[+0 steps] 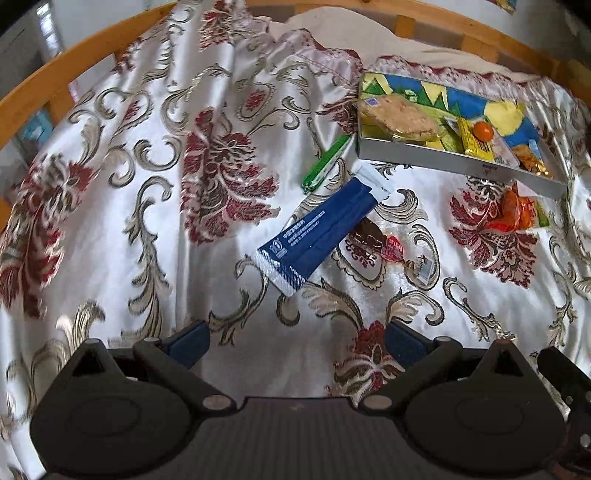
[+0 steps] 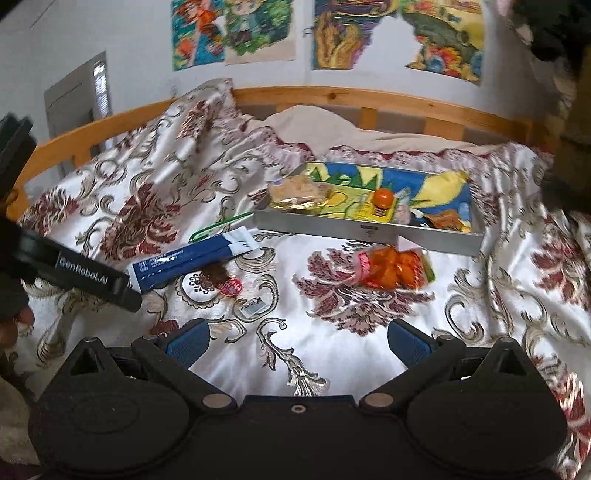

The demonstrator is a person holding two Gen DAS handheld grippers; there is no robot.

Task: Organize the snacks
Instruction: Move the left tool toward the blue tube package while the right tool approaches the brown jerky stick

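A metal tray [image 1: 454,166] [image 2: 332,225] with a colourful lining lies on the flowered bedspread and holds several snacks, among them a clear-wrapped cake [image 1: 399,116] [image 2: 299,192] and an orange ball [image 1: 483,130] [image 2: 384,197]. On the spread in front of it lie a blue packet [image 1: 317,236] [image 2: 188,258], a green stick [image 1: 327,162] [image 2: 218,225], a brown-red candy [image 1: 376,240] [image 2: 221,278] and an orange bag [image 1: 509,210] [image 2: 395,267]. My left gripper [image 1: 297,343] is open and empty, short of the blue packet. My right gripper [image 2: 297,341] is open and empty, short of the orange bag.
A wooden bed rail [image 1: 74,62] [image 2: 332,96] runs around the far side. A beige pillow [image 2: 332,125] lies behind the tray. Drawings [image 2: 399,33] hang on the wall. The left gripper's body [image 2: 92,277] shows at the left of the right wrist view.
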